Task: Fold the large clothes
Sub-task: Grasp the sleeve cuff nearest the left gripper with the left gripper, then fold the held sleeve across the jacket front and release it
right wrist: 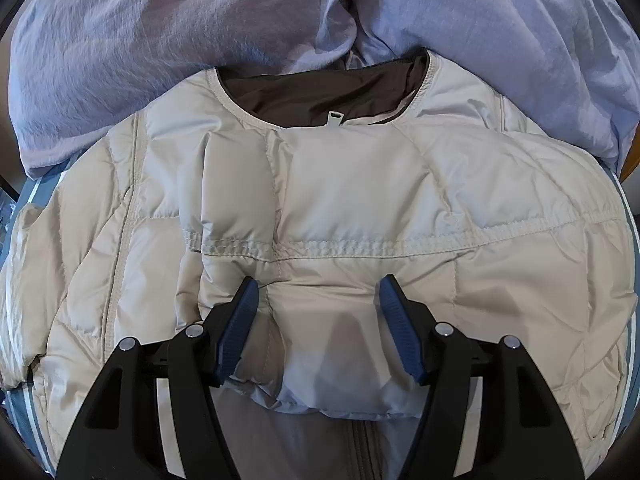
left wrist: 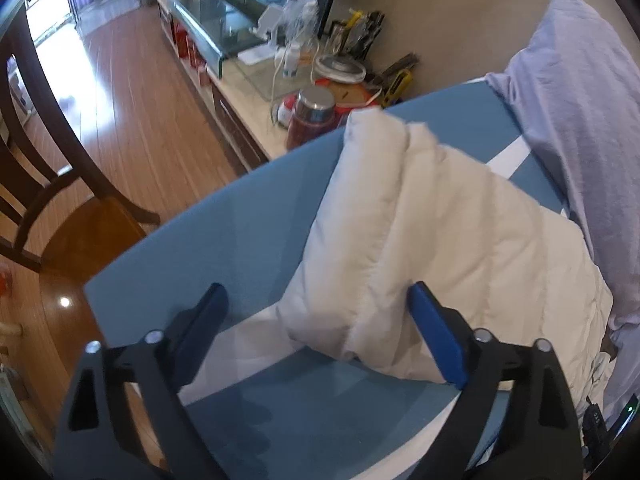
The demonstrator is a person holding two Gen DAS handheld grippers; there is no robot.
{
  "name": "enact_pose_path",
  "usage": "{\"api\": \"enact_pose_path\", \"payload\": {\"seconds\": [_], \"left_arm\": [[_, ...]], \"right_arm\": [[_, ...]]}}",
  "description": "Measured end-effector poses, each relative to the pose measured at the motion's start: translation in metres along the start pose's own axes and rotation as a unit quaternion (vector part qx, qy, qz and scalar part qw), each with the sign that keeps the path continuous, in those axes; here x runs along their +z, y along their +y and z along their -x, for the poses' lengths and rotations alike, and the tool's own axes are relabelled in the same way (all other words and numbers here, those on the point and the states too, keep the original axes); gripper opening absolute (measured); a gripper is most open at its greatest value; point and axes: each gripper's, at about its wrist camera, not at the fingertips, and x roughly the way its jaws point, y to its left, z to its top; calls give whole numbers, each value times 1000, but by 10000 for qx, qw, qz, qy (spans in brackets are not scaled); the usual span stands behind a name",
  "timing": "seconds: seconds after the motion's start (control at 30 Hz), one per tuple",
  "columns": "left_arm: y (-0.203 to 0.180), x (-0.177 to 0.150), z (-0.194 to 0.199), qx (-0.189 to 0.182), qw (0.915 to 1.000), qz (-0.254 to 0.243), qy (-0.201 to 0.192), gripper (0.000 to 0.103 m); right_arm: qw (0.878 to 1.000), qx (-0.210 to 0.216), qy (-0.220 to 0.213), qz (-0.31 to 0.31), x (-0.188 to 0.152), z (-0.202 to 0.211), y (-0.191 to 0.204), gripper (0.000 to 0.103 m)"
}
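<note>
Both blue finger pads of the right gripper stand apart and press down into a puffed fold of the cream quilted down jacket; the padding bulges up between them, but whether they pinch it cannot be told. On the left gripper the fingers are spread wide, with the end of the jacket's sleeve lying between them; the right-hand pad touches the sleeve's side while the other pad stands clear over bare cloth.

The jacket lies spread, front up, on the blue table covering with white stripes, its dark brown lining showing at the neckline, which points toward the far edge. The sleeve runs out toward the table's left edge. A crumpled lavender bedsheet is heaped along the far edge, touching the jacket's collar.

Beyond the left edge stands a low cabinet carrying a jar with a metal lid, holding something dark red, and a round lidded container whose contents cannot be made out. A dark wooden chair stands on the wood floor.
</note>
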Motion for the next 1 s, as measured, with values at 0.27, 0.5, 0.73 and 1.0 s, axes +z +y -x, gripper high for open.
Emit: {"api": "enact_pose_path", "payload": {"seconds": [0.27, 0.5, 0.73, 1.0], "left_arm": [[-13, -2, 2, -181, 9998, -40, -37, 53], [-19, -5, 1, -523, 9985, 160, -92, 21], [-46, 1, 29, -479, 9973, -171, -534, 15], [-118, 6, 88, -1170, 9849, -785, -1011, 15]], "right_arm": [[10000, 6, -4, -8, 0, 0, 0, 65], [10000, 59, -8, -11, -1, 1, -1, 65], [9999, 143, 19, -41, 1, 0, -5, 65], [9996, 230, 70, -129, 3, -1, -11, 66]]}}
